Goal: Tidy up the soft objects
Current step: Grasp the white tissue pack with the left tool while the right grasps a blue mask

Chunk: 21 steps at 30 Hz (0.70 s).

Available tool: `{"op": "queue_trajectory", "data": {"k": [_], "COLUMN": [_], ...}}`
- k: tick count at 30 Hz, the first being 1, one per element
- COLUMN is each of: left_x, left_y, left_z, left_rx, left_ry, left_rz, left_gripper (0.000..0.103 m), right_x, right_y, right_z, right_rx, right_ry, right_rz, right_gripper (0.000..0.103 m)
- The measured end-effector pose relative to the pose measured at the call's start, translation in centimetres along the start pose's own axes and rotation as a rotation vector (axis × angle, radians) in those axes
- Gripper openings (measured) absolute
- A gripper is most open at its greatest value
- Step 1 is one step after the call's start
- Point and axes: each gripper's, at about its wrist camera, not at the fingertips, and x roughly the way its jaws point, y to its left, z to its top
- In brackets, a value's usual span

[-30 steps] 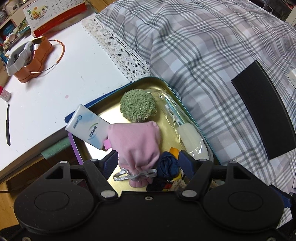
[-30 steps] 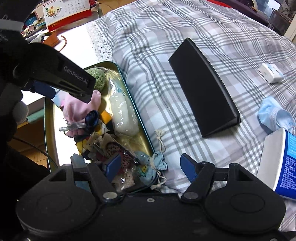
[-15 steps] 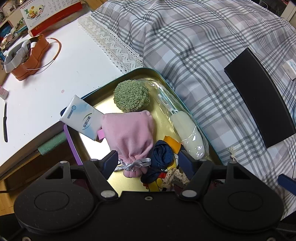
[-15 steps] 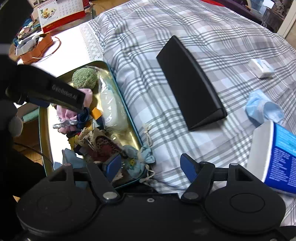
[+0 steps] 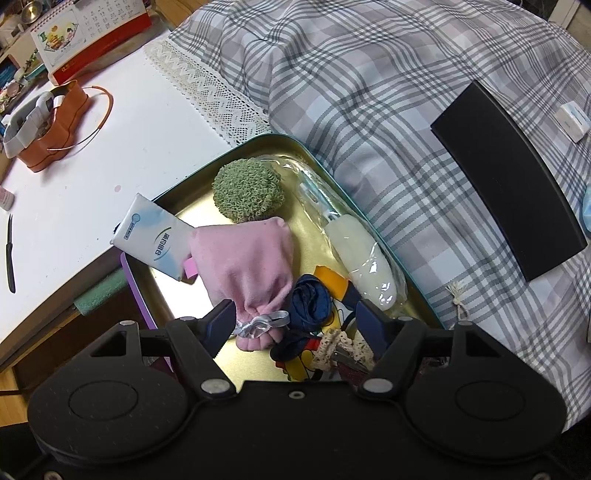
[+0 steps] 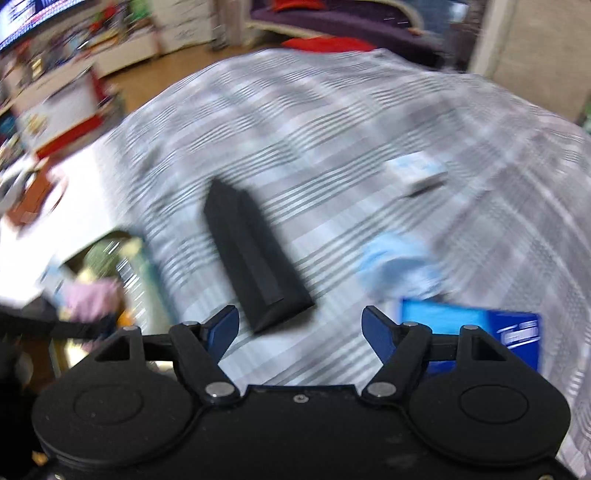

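Observation:
A gold metal tray (image 5: 317,243) with a teal rim lies on the plaid cloth (image 5: 388,96). In it are a pink cloth pouch (image 5: 247,262) tied with a silver ribbon, a green knitted ball (image 5: 248,190), a white soft piece in clear wrap (image 5: 364,256), a dark blue fabric item (image 5: 309,301) and a white tube (image 5: 153,238). My left gripper (image 5: 295,325) is open and empty, above the tray's near end. My right gripper (image 6: 299,328) is open and empty over the cloth; its view is blurred. A light blue face mask (image 6: 397,264) lies ahead of it.
A long black case (image 5: 506,205) lies on the cloth right of the tray, also in the right wrist view (image 6: 251,251). A blue and white box (image 6: 476,328) and a small white box (image 6: 417,171) lie on the cloth. An orange holder (image 5: 48,125) and a calendar (image 5: 92,33) stand on the white desk.
My left gripper has drawn back from the tray a little. My right gripper has swung right and up, away from the tray, toward the black case and the mask; its view is now blurred.

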Motion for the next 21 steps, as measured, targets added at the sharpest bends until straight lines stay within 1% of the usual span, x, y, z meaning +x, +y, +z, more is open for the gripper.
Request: {"op": "queue_trajectory", "data": {"k": [4,7,9,11,12,15,17,18,21], "left_x": [0.0,-0.1,-0.4,-0.6,-0.8,-1.3,-1.8,-2.1,-2.9], "left_y": [-1.1,-2.1,-2.8,-3.6,-3.9,-4.8,-5.1,-5.2,-5.7], "left_z": [-0.2,-0.5,-0.5,-0.5,-0.4,0.2,0.8,1.1,2.1], "left_rx": [0.033,0.060,0.079,0.098,0.106,0.124,0.124,0.123,0.127], "left_ry": [-0.006,-0.012,-0.024,-0.041,-0.045,-0.058,-0.067,-0.075,-0.094], "left_rz": [0.001,-0.007,-0.003,0.006,0.009,0.013,0.019,0.023,0.043], "left_gripper": [0.067,0.071,0.071,0.071,0.071,0.072,0.072,0.072,0.072], "right_x": [0.9,2.2,3.1,3.8,4.3,6.0,6.9,7.3,8.8], "right_y": [-5.1,-8.2,-9.6,-10.5,-10.7,-10.3,-9.2,-8.6,-6.9], "right_z": [1.3,1.8,1.9,2.0,2.0,2.2,2.5,2.6,2.8], "right_rx": [0.143,0.230,0.262,0.286,0.299,0.301,0.283,0.269,0.233], "right_ry": [-0.004,0.012,0.021,0.034,0.042,0.067,0.076,0.079,0.092], "right_rz": [-0.093,-0.145,-0.165,-0.155,-0.141,-0.091,-0.074,-0.064,-0.062], "right_gripper": [0.075,0.075,0.075,0.077,0.080,0.083,0.089,0.095,0.096]}}
